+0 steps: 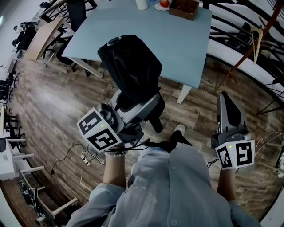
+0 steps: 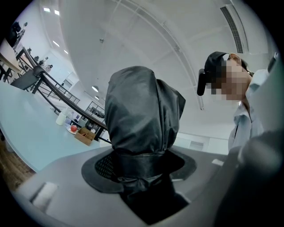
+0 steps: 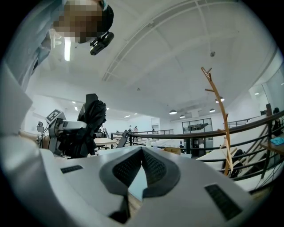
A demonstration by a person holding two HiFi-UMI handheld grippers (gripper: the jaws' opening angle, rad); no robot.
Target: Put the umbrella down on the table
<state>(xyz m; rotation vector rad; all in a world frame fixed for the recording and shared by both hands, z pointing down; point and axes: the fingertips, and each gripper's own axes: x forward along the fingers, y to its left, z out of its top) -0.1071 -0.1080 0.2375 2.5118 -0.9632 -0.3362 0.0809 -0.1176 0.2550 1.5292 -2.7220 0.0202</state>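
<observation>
Umbrella first: it is folded into a short, fat black bundle and sits in my left gripper, sticking out toward the far side, where the pale blue surface stands. From the head view I can't tell whether its far end is already over the near edge. My left jaws pinch it at the waist, right where a strap binds the cloth tight, and the looser cloth bulges out beyond them.

I judge the umbrella to be light, with a stiff shaft and ribs inside and soft, slick cloth outside. The cloth gives under the pads, so the bundle could twist or creep in my grip. The strapped waist looks like the best hold because the cloth is packed hardest there and the shaft runs just beneath it. Gripping the puffy far part would squash it and let it slide.

My right gripper hangs to the right, well apart from the umbrella. Its jaws are pressed together at the tips with nothing between them.

Being round, the bundle may roll once it lies flat. The bare middle of the surface seems safest, short of the brown box on the far edge.
</observation>
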